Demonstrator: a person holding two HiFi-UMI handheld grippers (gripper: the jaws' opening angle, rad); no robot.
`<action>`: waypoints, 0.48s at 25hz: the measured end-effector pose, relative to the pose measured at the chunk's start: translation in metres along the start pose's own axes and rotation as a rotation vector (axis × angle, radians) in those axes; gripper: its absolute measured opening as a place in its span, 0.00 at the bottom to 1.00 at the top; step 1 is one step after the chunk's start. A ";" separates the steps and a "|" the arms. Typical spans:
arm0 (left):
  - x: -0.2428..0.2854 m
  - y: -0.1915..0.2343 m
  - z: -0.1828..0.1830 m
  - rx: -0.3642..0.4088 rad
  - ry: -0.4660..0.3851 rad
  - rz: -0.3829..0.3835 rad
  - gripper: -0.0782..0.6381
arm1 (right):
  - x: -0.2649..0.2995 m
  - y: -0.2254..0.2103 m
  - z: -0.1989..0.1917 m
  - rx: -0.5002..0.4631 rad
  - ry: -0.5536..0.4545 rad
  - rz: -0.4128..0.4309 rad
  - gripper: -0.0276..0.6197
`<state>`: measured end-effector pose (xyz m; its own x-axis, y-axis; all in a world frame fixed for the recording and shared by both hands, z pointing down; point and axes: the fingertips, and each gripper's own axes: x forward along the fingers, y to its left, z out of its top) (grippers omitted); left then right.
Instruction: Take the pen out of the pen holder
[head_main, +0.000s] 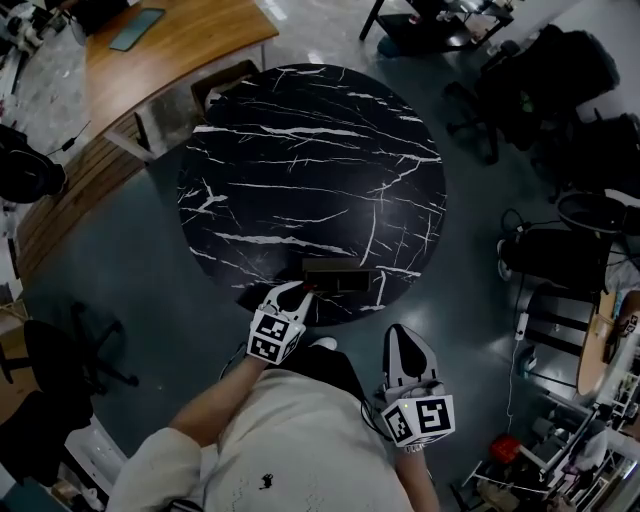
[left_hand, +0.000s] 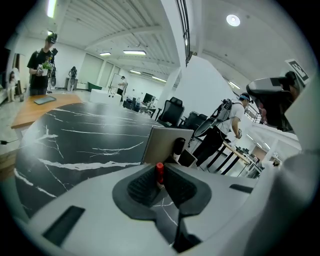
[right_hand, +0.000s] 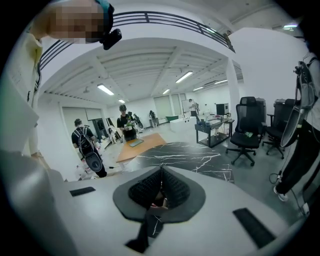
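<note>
Pale shirt (head_main: 300, 440) fills the bottom of the head view, and both tools are held out just beyond it. At the left tool (left_hand: 160, 176) the ribbed dark pads are pressed in on a pen (left_hand: 159, 170), which is pinched near its red end; that end stands up between the tips. The pen is seen just in front of the pen holder (left_hand: 164, 144), a low box-shaped holder with a plain pale wall facing the tool; whether pen and holder touch cannot be told. A black cylinder (left_hand: 178, 148) is seen standing at the holder's right end. The holder is set at the near edge of the bench (head_main: 300, 160), a round black top veined with white, the rest of which is bare. The right tool (right_hand: 161, 189) is held lower and to the right, off the bench and well apart from the holder, over the grey floor (head_main: 470, 300); its pads are pressed together with nothing gripped between them. A wooden table (head_main: 180, 45) is seen beyond the bench at the upper left, and a black office chair (right_hand: 247, 127) stands on the far side.
</note>
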<state>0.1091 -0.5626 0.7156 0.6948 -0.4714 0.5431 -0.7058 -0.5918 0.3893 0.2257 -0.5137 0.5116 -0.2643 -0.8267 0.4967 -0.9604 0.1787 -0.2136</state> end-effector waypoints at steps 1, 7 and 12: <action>0.000 0.000 0.002 0.008 -0.005 0.006 0.18 | -0.002 -0.001 -0.002 0.004 -0.003 -0.003 0.07; -0.014 -0.017 0.031 0.161 -0.065 0.022 0.18 | -0.022 -0.005 -0.008 0.022 -0.024 -0.003 0.07; -0.037 -0.041 0.053 0.266 -0.120 0.071 0.18 | -0.039 -0.005 -0.007 0.006 -0.068 0.048 0.07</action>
<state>0.1194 -0.5551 0.6400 0.6679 -0.5822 0.4636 -0.7030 -0.6980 0.1363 0.2398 -0.4780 0.4993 -0.3031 -0.8517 0.4275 -0.9463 0.2160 -0.2405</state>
